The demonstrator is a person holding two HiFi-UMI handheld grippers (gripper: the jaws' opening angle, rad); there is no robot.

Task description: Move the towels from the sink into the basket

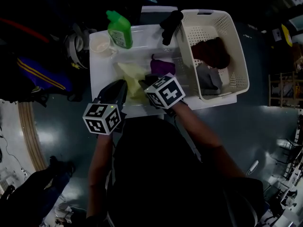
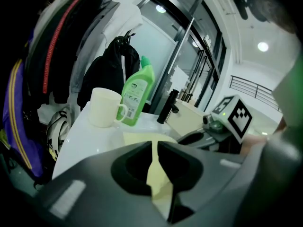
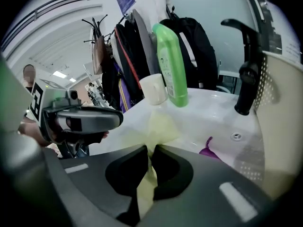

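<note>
Both grippers are clenched on one pale yellow cloth towel (image 1: 132, 74): the left gripper (image 2: 154, 143) pinches one edge of it and the right gripper (image 3: 152, 150) another, close together at the near rim of the white sink (image 1: 142, 38). The towel lies crumpled and partly spread in the basin. Just beyond it, also in the basin, lies a bunched purple towel (image 1: 163, 66). A cream perforated plastic basket (image 1: 238, 46) stands against the sink's right side and holds what look, in the dim head view, like a dark red towel (image 1: 213, 51) and a grey one (image 1: 209, 77). At the sink's far edge stand a green plastic bottle (image 1: 119, 30), a white mug (image 1: 100, 44) and a black tap (image 1: 170, 26).
</note>
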